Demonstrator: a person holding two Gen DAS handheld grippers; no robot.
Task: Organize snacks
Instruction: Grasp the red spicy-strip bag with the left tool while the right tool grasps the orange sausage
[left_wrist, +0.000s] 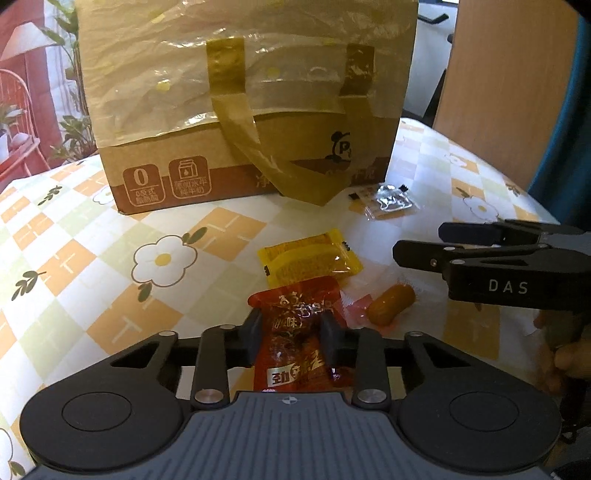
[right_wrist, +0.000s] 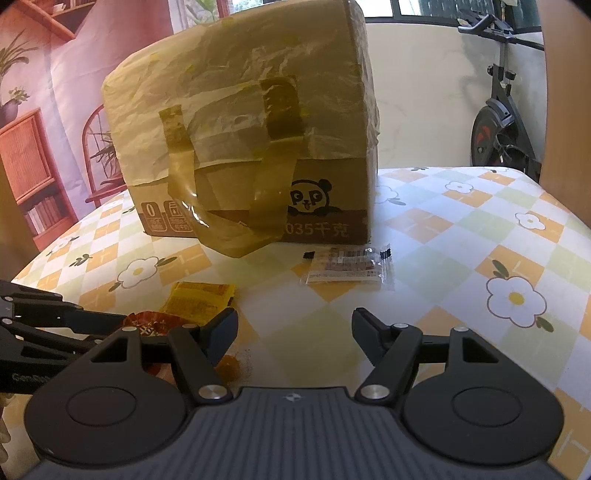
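Observation:
My left gripper (left_wrist: 291, 328) is shut on a red snack packet (left_wrist: 295, 343), its pads pressing both sides of the wrapper. Just beyond lies a yellow packet (left_wrist: 308, 256), and to the right a small orange wrapped snack (left_wrist: 389, 304). A clear packet (left_wrist: 388, 201) rests near the brown cardboard box (left_wrist: 240, 103), which is lined with a yellowish plastic bag. In the right wrist view my right gripper (right_wrist: 293, 328) stands open over bare tablecloth, with the clear packet (right_wrist: 347, 267) ahead, the yellow packet (right_wrist: 199, 299) to the left and the orange snack (right_wrist: 232, 365) under its left finger.
The table (right_wrist: 498, 240) wears a checked cloth with flower prints. The box stands at the back middle. An exercise bike (right_wrist: 502, 110) is behind the table on the right. A wooden panel (left_wrist: 498, 92) rises at the far right.

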